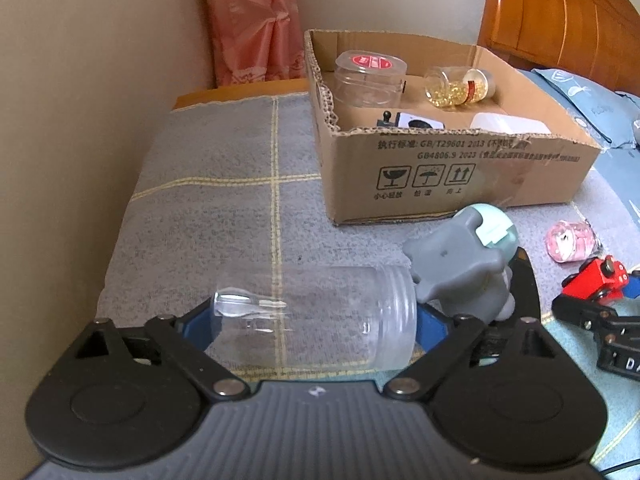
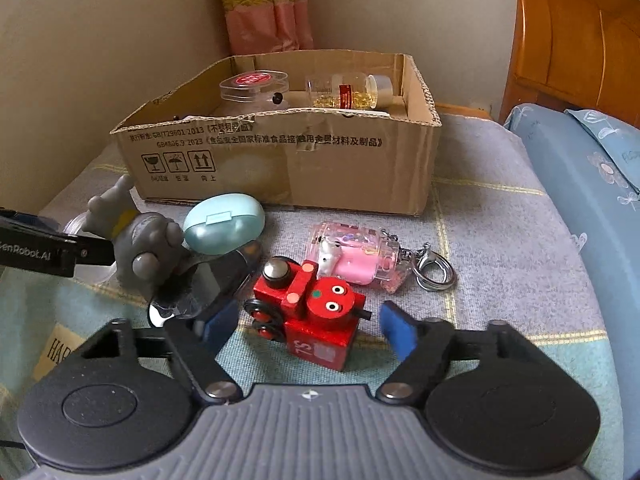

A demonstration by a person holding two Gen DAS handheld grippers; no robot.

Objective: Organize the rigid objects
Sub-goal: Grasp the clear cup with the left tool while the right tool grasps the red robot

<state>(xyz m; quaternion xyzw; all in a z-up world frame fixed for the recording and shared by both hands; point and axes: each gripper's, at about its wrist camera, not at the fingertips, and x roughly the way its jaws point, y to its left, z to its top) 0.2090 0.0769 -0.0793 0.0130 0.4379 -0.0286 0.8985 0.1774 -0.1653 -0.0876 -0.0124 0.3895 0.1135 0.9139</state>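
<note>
A clear plastic jar lies on its side between the wide-spread jaws of my left gripper, which is open around it. A grey figurine stands just to its right, with a mint case behind it. My right gripper is open around a red toy train; its blue pads stand apart from the toy's sides. A pink keychain bottle lies behind the train. The cardboard box at the back holds a clear tub and a jar of gold beads.
The objects lie on a grey checked blanket. A beige wall runs along the left. A wooden headboard and blue pillow are at the right. A round mirror lies under the grey figurine.
</note>
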